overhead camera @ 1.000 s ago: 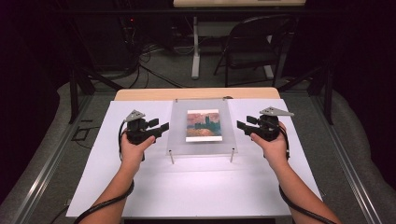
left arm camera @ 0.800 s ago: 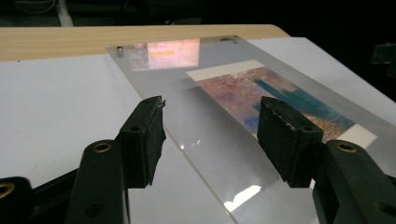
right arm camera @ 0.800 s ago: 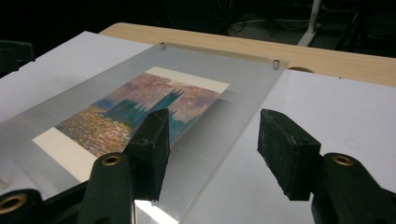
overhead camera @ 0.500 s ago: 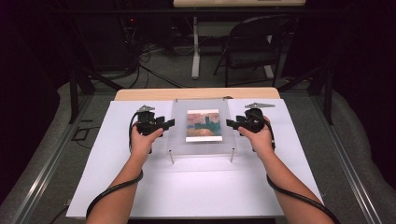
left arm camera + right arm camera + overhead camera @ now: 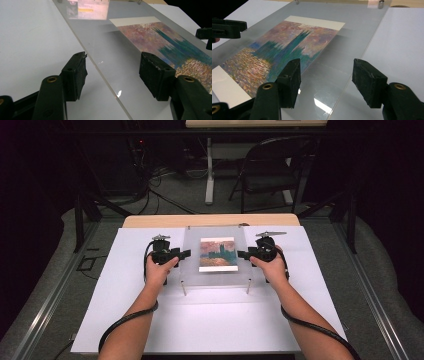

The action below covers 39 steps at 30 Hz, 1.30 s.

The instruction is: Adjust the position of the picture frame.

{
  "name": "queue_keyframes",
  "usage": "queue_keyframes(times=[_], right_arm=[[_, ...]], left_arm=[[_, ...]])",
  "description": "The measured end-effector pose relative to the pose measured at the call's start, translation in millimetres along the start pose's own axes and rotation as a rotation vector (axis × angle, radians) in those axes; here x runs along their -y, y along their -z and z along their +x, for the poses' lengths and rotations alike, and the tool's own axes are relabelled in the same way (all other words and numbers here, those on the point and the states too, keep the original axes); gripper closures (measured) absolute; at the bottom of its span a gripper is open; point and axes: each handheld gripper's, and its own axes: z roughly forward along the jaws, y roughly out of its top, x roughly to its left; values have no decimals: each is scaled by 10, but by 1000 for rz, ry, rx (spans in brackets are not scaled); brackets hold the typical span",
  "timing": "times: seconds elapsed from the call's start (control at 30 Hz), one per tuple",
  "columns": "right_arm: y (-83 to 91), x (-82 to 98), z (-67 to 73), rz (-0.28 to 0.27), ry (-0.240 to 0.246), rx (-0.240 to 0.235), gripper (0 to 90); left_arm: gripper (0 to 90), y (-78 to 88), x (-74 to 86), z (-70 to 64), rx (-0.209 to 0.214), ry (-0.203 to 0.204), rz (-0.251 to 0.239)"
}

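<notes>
Clear acrylic makes up the panel (image 5: 215,270), a flat sheet that stands on short metal pegs (image 5: 184,289) above the white table (image 5: 210,325), with a print (image 5: 218,254) of teal towers and an orange-pink sky lying under it. Nearest in the high view, two forearms come in from the bottom, a black cable trailing from each. The left gripper (image 5: 186,253) sits at the panel's left edge and the right gripper (image 5: 242,254) at its right edge, facing each other across the sheet. In the left gripper view the left gripper's (image 5: 112,68) jaws stand wide and have just been opening; the panel's edge runs between them, and the pads do not press on it. In the right gripper view the right gripper's (image 5: 325,77) jaws are likewise wide and have just been opening, one over the sheet and one beyond its edge, nothing gripped. Farther off, a bare wood strip (image 5: 210,220) shows at the table's back edge. Beyond it stand a dark folding chair (image 5: 272,167) and loose cables (image 5: 160,180) on the floor.
</notes>
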Motion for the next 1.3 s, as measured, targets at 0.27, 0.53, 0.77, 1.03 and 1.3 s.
queue_keyframes(times=[0.27, 0.53, 0.77, 1.03, 1.3], right_arm=[[-39, -8, -29, 19, -14, 3, 392], [-73, 7, -65, 11, -55, -14, 370], [-87, 14, -70, 8, -67, -21, 349], [-99, 19, -86, 13, -88, -35, 329], [-118, 36, -90, 17, -117, -43, 293]], left_arm=[[359, -59, 15, -38, 21, 6, 13], [332, -75, 28, -18, 37, 41, 13], [318, -89, 33, 5, 55, 68, 17], [293, -106, 32, 10, 64, 86, 27], [271, -112, 35, 12, 94, 103, 48]])
